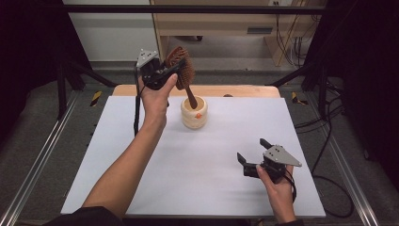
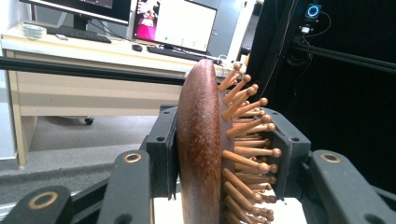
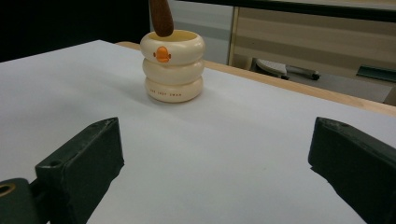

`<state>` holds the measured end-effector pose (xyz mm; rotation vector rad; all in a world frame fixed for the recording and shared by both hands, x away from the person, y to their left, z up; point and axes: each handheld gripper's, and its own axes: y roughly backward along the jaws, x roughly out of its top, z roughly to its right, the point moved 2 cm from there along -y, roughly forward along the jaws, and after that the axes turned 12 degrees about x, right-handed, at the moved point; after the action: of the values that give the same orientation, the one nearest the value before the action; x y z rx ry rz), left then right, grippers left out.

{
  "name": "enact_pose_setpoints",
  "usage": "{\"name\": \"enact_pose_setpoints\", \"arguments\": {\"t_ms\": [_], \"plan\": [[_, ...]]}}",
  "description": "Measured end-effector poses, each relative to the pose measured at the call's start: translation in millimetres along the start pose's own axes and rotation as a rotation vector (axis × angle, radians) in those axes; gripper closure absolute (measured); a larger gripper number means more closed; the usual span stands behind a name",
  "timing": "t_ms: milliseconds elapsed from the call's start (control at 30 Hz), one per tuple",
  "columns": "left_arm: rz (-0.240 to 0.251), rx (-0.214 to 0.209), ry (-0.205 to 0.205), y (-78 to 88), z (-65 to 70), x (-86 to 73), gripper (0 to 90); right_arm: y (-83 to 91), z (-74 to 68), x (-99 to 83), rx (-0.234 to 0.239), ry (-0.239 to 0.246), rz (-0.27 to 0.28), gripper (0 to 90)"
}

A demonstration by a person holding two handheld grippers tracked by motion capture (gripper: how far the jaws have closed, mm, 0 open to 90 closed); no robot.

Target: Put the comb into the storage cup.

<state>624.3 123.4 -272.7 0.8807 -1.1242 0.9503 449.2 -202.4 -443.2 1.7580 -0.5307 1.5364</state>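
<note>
1. Nearest me lies the white table [image 1: 197,169], the biggest thing here.
2. My left gripper [image 1: 167,71] is clamped on the wooden hairbrush [image 2: 205,154], one jaw on its back, one on the bristles, lifted over the far side.
3. My right gripper [image 1: 254,157] rests low near the front right, jaws wide apart.
4. Below the brush handle stands the cream ringed cup [image 3: 173,66], handle tip at its mouth.

Left claw [image 1: 173,70] raised at arm's length, jaws clamped; right claw [image 1: 251,153] low, jaws spread wide
</note>
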Motion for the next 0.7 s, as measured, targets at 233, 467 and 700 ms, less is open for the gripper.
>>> {"name": "enact_pose_setpoints", "arguments": {"t_ms": [233,467,700], "plan": [[0.009,0.006,0.009,-4.7,-0.5,-1.5,51.8,-0.1,0.1,0.0,0.001,-0.001,0.001,3.4],[0.001,0.012,-0.007,-9.9,-0.1,-6.8,51.7,-0.8,-0.2,0.0,0.006,-0.001,0.0,3.4],[-0.012,0.011,-0.017,-15.3,1.4,-12.8,51.7,-0.8,0.0,-0.2,0.006,-0.003,-0.001,3.3]]}}
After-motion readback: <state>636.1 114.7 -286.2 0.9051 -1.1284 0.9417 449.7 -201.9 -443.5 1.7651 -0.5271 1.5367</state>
